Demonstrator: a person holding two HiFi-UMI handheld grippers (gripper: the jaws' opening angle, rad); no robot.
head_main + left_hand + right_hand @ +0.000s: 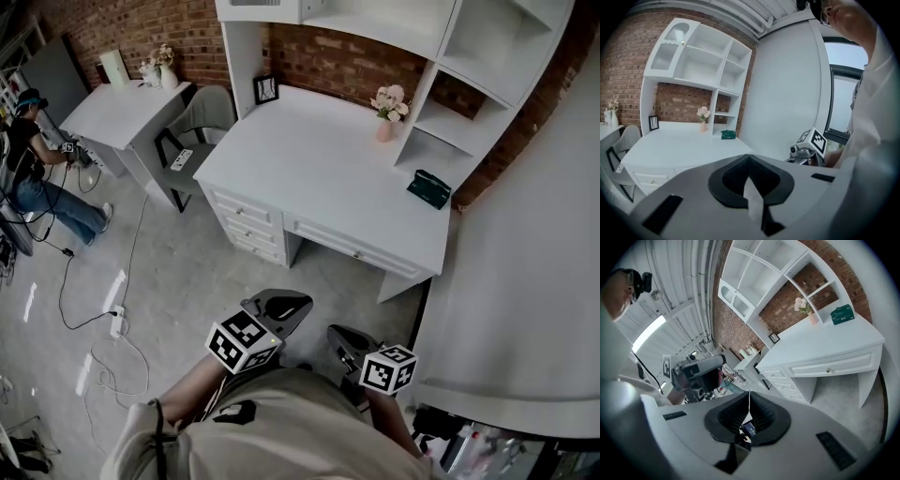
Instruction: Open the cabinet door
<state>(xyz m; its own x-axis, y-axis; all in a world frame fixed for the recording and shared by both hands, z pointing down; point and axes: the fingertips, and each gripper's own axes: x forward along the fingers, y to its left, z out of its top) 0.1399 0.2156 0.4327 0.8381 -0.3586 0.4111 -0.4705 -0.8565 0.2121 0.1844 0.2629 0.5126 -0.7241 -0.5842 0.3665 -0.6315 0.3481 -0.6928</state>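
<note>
White desk (328, 169) and its hutch stand at my 12 o'clock, against red brick wall (347, 61), well apart from both tools. The cabinet door (670, 44), with an arched pane and a small knob, lies closed on the hutch's top-left compartment, at 10 o'clock in the left gripper view. My left gripper (750, 185) has its claw pressed together with only a thin slit showing and nothing pinched. My right gripper (749, 408) is likewise pressed together and empty. In the head view both hang low near my body, left at 7 o'clock, right at 5 o'clock. On the desktop I see a pink flower vase (388, 105), a green box (429, 188) at its 5 o'clock, and a picture frame (266, 89). A person (33, 159) stands at 9 o'clock.
</note>
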